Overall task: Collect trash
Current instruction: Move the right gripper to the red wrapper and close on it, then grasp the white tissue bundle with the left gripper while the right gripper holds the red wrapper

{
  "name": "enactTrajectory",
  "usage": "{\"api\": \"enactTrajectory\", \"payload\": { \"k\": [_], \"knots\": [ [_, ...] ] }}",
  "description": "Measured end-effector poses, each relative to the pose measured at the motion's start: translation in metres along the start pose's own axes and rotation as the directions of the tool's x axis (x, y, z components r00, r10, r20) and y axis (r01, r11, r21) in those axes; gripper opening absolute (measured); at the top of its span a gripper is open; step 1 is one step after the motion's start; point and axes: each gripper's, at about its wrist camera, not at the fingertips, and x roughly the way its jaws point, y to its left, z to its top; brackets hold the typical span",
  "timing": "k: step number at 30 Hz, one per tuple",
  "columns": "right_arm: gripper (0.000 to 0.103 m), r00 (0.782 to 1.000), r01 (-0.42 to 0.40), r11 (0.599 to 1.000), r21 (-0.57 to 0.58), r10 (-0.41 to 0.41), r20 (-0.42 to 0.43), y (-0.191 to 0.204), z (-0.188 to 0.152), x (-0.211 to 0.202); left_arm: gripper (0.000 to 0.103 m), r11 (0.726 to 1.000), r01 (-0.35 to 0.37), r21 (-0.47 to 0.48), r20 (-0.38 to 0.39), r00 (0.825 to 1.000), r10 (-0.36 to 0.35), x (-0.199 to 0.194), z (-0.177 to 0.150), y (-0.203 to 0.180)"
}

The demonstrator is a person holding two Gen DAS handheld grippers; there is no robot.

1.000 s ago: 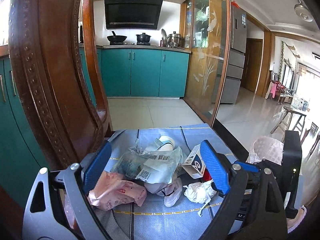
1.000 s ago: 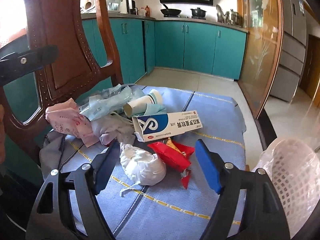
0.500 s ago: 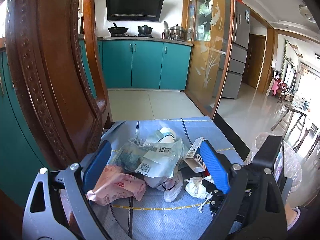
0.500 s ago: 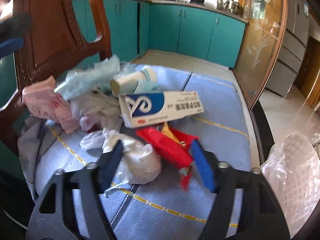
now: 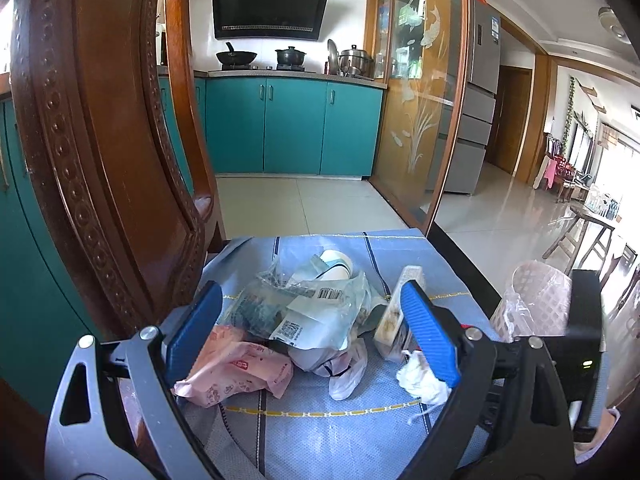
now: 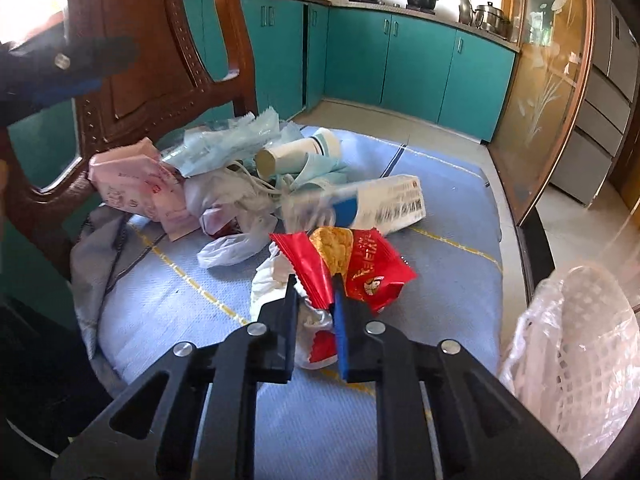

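A pile of trash lies on the blue chair cushion. My right gripper is shut on a red snack wrapper, with a crumpled white tissue right under it. Behind lie a blue-and-white medicine box, a paper cup, a pink wrapper and clear plastic bags. My left gripper is open and empty, its fingers either side of the clear bag and pink wrapper, just above the pile.
The carved wooden chair back rises at the left. A white lattice waste basket lined with a plastic bag stands right of the chair; it also shows in the left wrist view. Teal kitchen cabinets are behind.
My right gripper moved forward and down and closed on the red wrapper. The medicine box shifted and blurs. The left gripper stayed open and rose slightly.
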Motion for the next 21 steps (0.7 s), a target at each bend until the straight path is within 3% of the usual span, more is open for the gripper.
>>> {"api": "enactTrajectory", "payload": {
  "k": [12,21],
  "knots": [
    [0.017,0.997,-0.042,0.998,0.041,0.039,0.070,-0.013,-0.013,-0.042,0.091,1.000,-0.003,0.025,-0.021,1.000,0.003,0.008,-0.005,-0.012],
    [0.017,0.998,0.044,0.997,0.070,-0.047,0.036,-0.024,-0.017,-0.035,0.091,1.000,0.008,0.009,-0.058,0.998,-0.007,0.015,-0.008,-0.009]
  ]
}}
